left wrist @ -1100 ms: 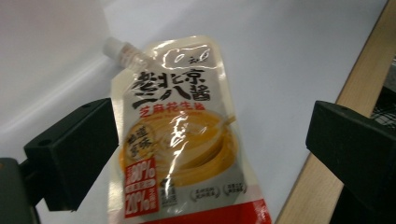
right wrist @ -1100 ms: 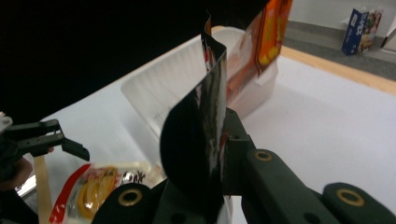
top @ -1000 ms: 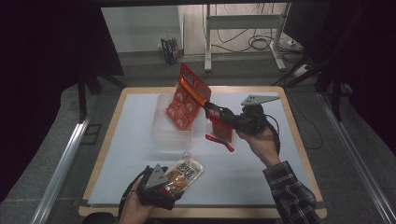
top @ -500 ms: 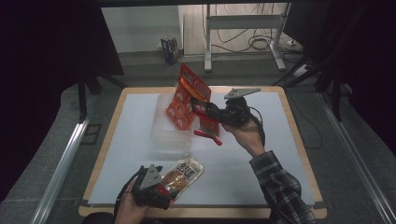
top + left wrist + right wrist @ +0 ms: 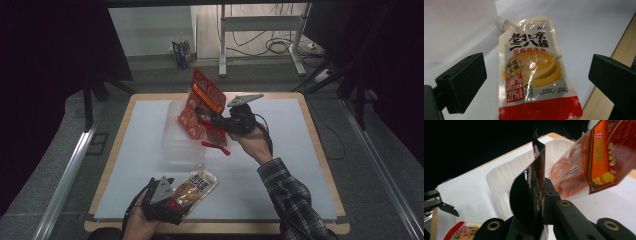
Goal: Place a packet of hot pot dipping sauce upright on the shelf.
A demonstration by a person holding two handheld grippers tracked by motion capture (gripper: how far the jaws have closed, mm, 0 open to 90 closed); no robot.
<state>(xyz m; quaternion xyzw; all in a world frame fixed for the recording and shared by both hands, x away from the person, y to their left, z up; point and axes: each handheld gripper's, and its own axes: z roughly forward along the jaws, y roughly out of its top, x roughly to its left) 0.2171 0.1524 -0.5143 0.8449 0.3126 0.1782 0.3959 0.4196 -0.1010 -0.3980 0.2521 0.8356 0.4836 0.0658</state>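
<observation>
My right gripper [image 5: 204,115] is shut on a red and orange snack bag [image 5: 201,100]. It holds the bag upright over the right part of a clear plastic tray [image 5: 177,145]. In the right gripper view the jaws [image 5: 544,192] pinch the bag's dark folded edge [image 5: 531,185], and the tray [image 5: 504,180] lies behind. A spouted sauce pouch [image 5: 197,184] lies flat near the table's front edge. My left gripper [image 5: 182,199] stands open at the pouch's lower end. In the left gripper view the pouch [image 5: 534,65] lies between the wide jaws [image 5: 536,75], and neither touches it.
The white table top [image 5: 280,150] has a wooden rim [image 5: 320,145]. Bare surface lies to the right of and in front of the tray. Beyond the far edge stand metal frame legs [image 5: 222,45] and floor cables [image 5: 280,47].
My right gripper has carried the snack bag leftward and slightly down, from beside the tray to over it. The left gripper and the pouch have stayed put.
</observation>
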